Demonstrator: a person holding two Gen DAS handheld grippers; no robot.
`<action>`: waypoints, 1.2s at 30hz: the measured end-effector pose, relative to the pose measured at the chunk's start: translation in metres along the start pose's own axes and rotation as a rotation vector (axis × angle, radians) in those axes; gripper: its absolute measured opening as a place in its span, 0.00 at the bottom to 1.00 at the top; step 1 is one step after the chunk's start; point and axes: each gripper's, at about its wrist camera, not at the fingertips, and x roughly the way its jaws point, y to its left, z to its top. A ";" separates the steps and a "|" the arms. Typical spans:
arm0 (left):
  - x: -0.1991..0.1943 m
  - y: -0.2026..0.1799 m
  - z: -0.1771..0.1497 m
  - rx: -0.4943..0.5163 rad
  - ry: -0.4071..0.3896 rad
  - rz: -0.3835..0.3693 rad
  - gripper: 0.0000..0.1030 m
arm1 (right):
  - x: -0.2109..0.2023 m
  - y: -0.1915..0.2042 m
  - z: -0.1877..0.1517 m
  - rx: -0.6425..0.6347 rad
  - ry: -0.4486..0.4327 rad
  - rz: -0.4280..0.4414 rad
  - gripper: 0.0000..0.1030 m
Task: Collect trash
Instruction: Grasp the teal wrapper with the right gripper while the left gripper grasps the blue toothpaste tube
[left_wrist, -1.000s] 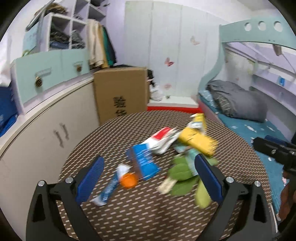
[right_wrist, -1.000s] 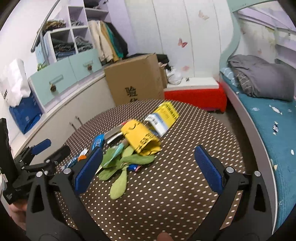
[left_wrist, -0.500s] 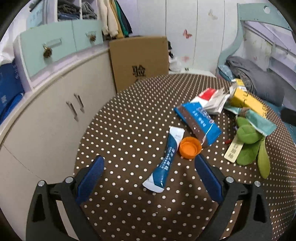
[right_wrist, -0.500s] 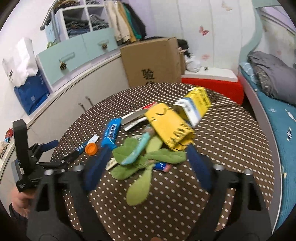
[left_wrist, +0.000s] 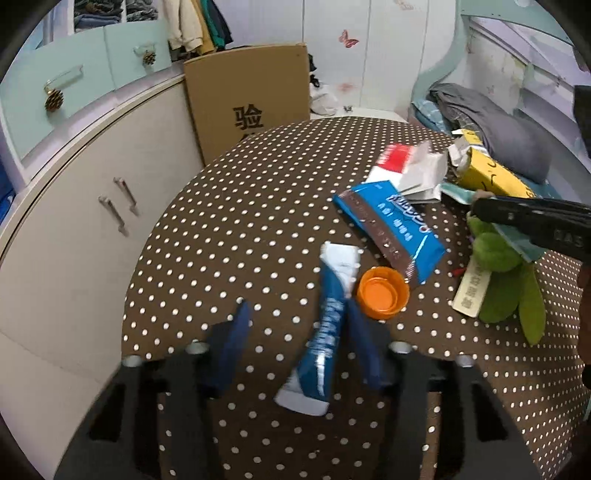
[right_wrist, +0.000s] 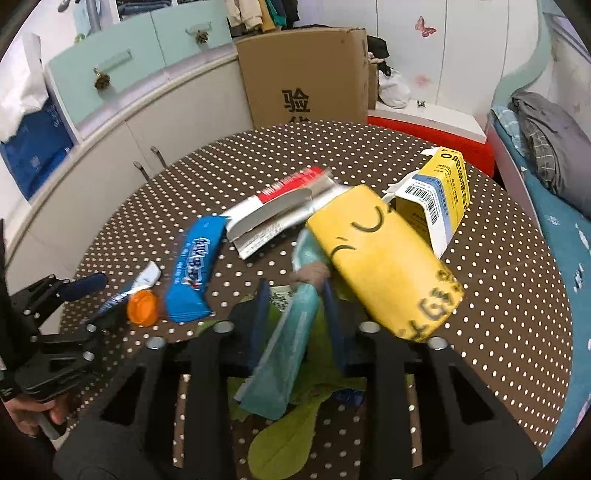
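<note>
A round bench (left_wrist: 236, 229) covered in brown cloth with white dots carries a scatter of trash. Largest is a crumpled yellow paper bag (right_wrist: 384, 266) beside an opened yellow carton (right_wrist: 443, 192); green leaves (left_wrist: 513, 284) lie near the bench's right edge, and a flat blue snack wrapper (left_wrist: 391, 229) lies toward the middle. The right hand-held gripper (right_wrist: 295, 317) is closing, its blue jaws narrow on a pale teal plastic pouch (right_wrist: 284, 354) above the leaves. The left hand-held gripper (left_wrist: 295, 343) is closing around a slim blue-and-white sachet (left_wrist: 328, 328), its left jaw still apart from it. A small orange bottle cap (left_wrist: 382, 291) sits just beside.
</note>
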 end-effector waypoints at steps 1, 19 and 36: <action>-0.001 0.001 0.001 -0.009 -0.002 -0.004 0.13 | -0.003 -0.001 -0.002 0.008 -0.008 0.011 0.16; -0.075 -0.033 -0.006 -0.108 -0.180 -0.088 0.09 | -0.113 -0.028 -0.032 0.034 -0.237 0.138 0.15; -0.150 -0.136 0.040 -0.044 -0.387 -0.231 0.09 | -0.239 -0.098 -0.053 0.125 -0.506 0.178 0.15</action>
